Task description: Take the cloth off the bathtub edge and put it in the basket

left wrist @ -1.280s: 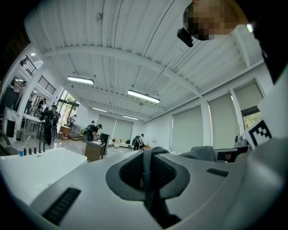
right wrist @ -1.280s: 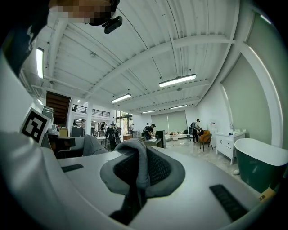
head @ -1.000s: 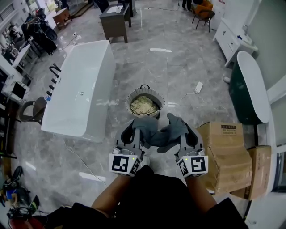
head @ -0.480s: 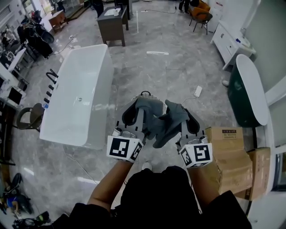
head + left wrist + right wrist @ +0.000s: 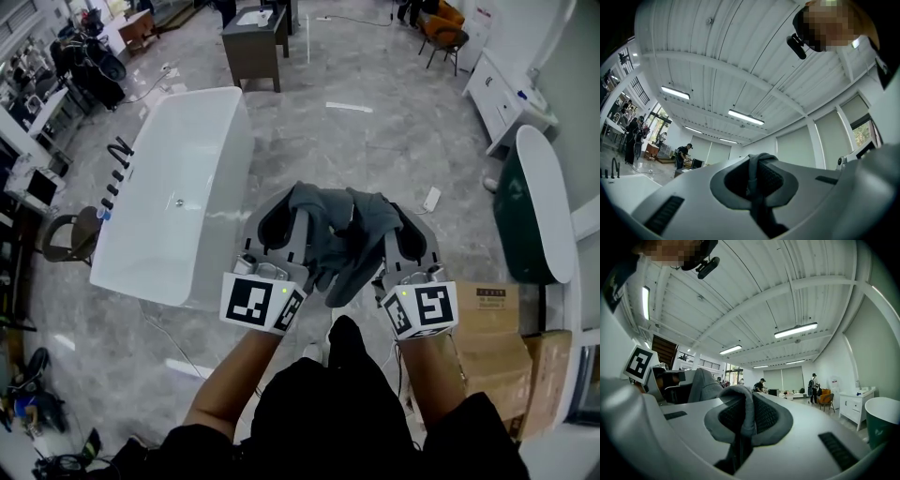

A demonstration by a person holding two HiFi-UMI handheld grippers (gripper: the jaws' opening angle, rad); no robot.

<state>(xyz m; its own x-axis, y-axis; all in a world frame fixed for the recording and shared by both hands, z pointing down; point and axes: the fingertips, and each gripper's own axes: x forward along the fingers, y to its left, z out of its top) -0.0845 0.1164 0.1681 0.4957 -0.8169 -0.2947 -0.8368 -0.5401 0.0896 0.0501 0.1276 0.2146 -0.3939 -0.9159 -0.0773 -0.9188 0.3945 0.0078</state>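
Observation:
A grey cloth point(image 5: 349, 242) hangs bunched between my two grippers, held high in front of me in the head view. My left gripper point(image 5: 296, 199) is shut on one end of it, and my right gripper point(image 5: 394, 214) is shut on the other. In the left gripper view a thin fold of cloth point(image 5: 753, 180) is pinched in the left gripper point(image 5: 753, 161), which points up at the ceiling. The right gripper point(image 5: 743, 404) likewise pinches a fold of cloth point(image 5: 740, 420). The white bathtub point(image 5: 178, 187) stands to the left. The basket is hidden beneath the cloth and grippers.
A dark green tub point(image 5: 525, 220) stands at the right, with cardboard boxes point(image 5: 497, 352) nearer me. A power strip point(image 5: 431, 199) and its cable lie on the marble floor. A dark cabinet point(image 5: 253, 42) is at the back, and black taps point(image 5: 117, 155) flank the white bathtub.
Both grippers have risen toward the head camera with the cloth still gripped. The cloth and grippers now cover the basket that showed just beyond them a second ago.

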